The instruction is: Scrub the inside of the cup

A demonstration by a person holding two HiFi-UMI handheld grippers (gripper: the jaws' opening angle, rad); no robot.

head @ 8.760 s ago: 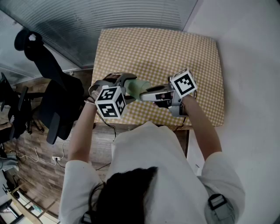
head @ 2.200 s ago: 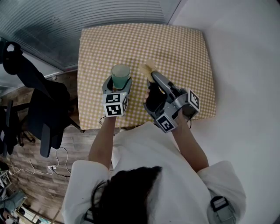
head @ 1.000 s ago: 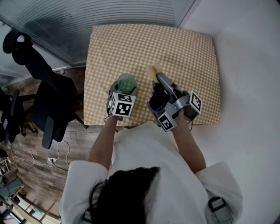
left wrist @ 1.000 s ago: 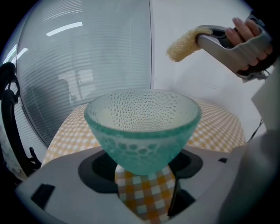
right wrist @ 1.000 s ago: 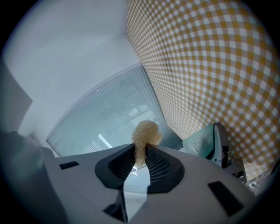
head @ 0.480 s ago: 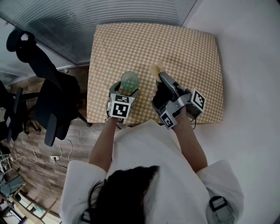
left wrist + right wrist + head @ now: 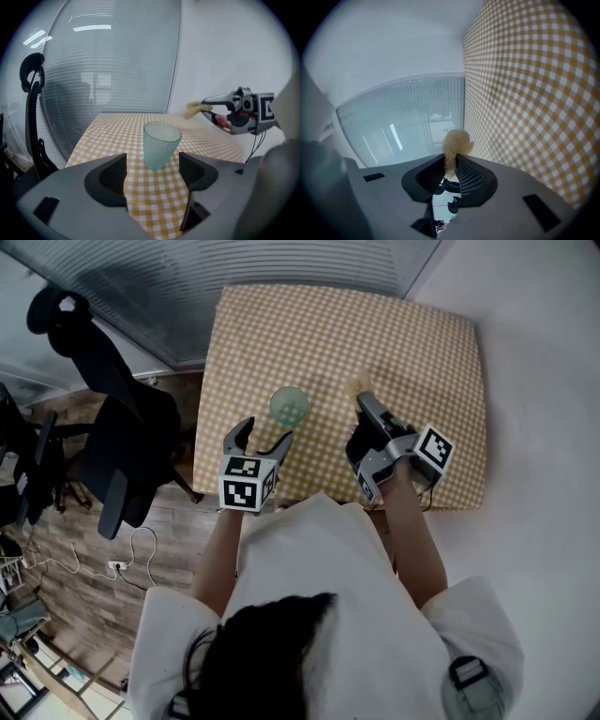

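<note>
A pale green dotted cup (image 7: 289, 406) (image 7: 161, 143) stands upright on the yellow checked tablecloth (image 7: 394, 334). My left gripper (image 7: 264, 437) (image 7: 153, 169) sits just behind the cup. Its jaws have just been opening and stand wide, with nothing between the pads and the cup just beyond the fingertips. To the right of the cup, my right gripper (image 7: 367, 409) (image 7: 450, 169) (image 7: 213, 112) is held level and shut on a tan scrubber (image 7: 455, 143) (image 7: 192, 110) (image 7: 360, 390). The scrubber's fluffy end sticks out past the fingertips.
A black office chair (image 7: 108, 451) (image 7: 30, 89) stands off the table's left side. Window blinds (image 7: 112, 56) run behind the table, and a white wall (image 7: 534, 381) lies to the right. The table's near edge (image 7: 309, 495) is close to my body.
My left gripper has let go of the cup and drawn back toward the person, leaving the cup standing on the cloth. The right gripper has rolled and dipped slightly with the scrubber still in it.
</note>
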